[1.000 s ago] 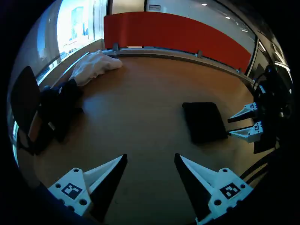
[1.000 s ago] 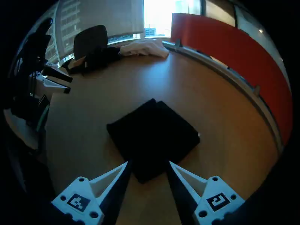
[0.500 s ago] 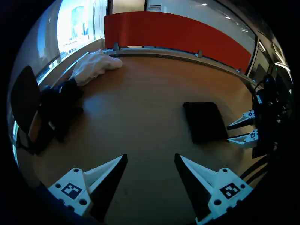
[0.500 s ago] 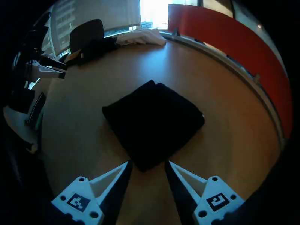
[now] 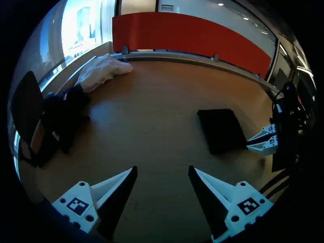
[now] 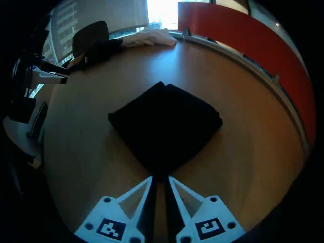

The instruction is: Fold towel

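Note:
A black towel (image 5: 220, 129) (image 6: 166, 121), folded into a thick square, lies flat on the wooden table (image 5: 154, 101). In the right gripper view my right gripper (image 6: 160, 178) has its fingers drawn close together on the towel's near corner, which sits between the tips. The left gripper view shows that gripper (image 5: 249, 143) at the towel's right edge, low over the table. My left gripper (image 5: 162, 168) is open above bare wood, well short of the towel, with nothing between its fingers. It also appears far left in the right gripper view (image 6: 60, 75).
A crumpled white cloth (image 5: 101, 71) (image 6: 150, 37) and a heap of dark clothing (image 5: 65, 109) lie at the table's far window side. A dark chair (image 5: 24, 105) (image 6: 91, 36) stands beside them. A red partition (image 5: 190, 34) (image 6: 251, 48) runs along the table's back edge.
My right gripper drew back to the towel's near corner and its fingers closed from wide open onto that corner. The left gripper stayed still and open.

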Action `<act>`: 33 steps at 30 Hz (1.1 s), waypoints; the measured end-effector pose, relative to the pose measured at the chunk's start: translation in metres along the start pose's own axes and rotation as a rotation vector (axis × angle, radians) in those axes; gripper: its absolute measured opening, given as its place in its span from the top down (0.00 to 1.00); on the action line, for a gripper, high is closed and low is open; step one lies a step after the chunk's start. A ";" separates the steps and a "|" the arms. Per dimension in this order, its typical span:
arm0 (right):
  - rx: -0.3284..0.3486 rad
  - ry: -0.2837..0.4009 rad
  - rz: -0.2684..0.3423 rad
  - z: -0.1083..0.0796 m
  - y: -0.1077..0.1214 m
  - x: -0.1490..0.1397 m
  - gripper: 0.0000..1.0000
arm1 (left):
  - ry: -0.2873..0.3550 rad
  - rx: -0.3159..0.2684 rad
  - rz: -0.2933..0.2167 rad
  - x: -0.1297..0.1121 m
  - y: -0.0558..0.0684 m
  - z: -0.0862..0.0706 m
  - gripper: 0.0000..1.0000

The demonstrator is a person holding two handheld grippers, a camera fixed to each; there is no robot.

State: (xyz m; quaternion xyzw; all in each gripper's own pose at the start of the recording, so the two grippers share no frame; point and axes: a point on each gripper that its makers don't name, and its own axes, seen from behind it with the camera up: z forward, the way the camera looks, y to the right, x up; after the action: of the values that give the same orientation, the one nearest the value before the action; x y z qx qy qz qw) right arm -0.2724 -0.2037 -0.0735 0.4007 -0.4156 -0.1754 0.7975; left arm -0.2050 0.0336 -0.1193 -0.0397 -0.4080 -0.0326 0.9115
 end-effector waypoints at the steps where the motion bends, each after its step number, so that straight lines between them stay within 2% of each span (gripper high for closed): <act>1: 0.000 0.002 0.001 0.000 0.000 0.000 0.92 | 0.000 0.000 0.000 0.000 0.000 0.000 0.07; 8: 0.000 0.018 0.002 -0.003 0.000 0.008 0.95 | -0.003 -0.001 0.002 -0.002 0.000 0.001 0.07; 14: -0.016 0.062 -0.014 -0.019 0.005 0.034 0.95 | -0.002 -0.002 0.002 -0.002 0.000 0.001 0.07; 23: -0.029 0.146 -0.055 -0.049 0.014 0.104 0.95 | 0.012 -0.007 0.000 0.002 0.003 0.000 0.07; 33: -0.032 0.255 -0.117 -0.092 0.010 0.178 0.95 | 0.034 -0.019 -0.009 0.010 0.007 -0.002 0.07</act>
State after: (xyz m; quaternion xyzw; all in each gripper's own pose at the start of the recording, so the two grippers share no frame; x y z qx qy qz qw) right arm -0.0936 -0.2616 -0.0036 0.4303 -0.2839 -0.1758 0.8386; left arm -0.1966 0.0398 -0.1135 -0.0459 -0.3924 -0.0412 0.9177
